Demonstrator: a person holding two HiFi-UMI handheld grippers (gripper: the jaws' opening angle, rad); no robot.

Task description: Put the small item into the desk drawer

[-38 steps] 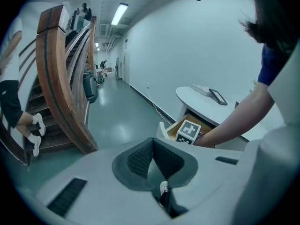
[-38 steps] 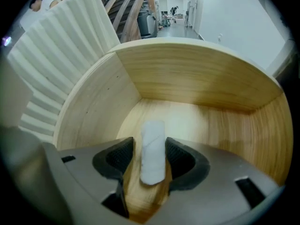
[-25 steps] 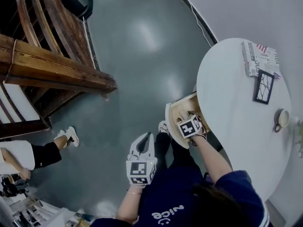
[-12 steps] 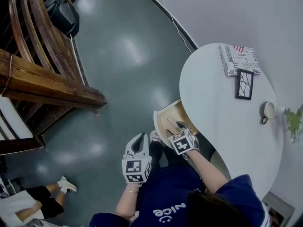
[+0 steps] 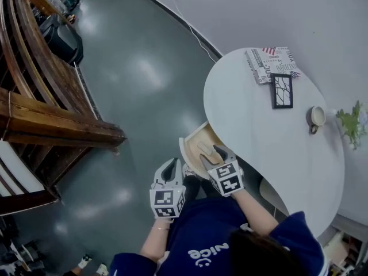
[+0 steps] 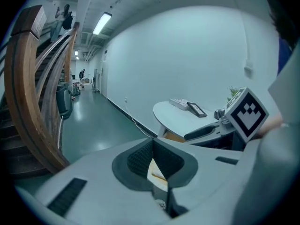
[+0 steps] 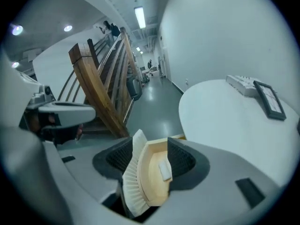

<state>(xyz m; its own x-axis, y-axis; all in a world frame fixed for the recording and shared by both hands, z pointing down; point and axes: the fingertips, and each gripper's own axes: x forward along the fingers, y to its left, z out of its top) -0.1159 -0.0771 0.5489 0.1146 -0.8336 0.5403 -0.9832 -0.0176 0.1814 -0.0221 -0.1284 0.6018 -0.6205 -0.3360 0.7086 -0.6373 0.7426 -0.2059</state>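
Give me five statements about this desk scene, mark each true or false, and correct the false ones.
1. The desk drawer stands open. True.
2. The right gripper grips the small white item. False: its fingers are apart, though they have just been closing a little. Nothing is between them, and the item lies inside the drawer.
3. A framed picture lies on the white table. True.
4. The cup stands on the floor. False: it stands on the table, near the plant.
5. The left gripper has its fingers spread wide. False: they are together, with nothing held.
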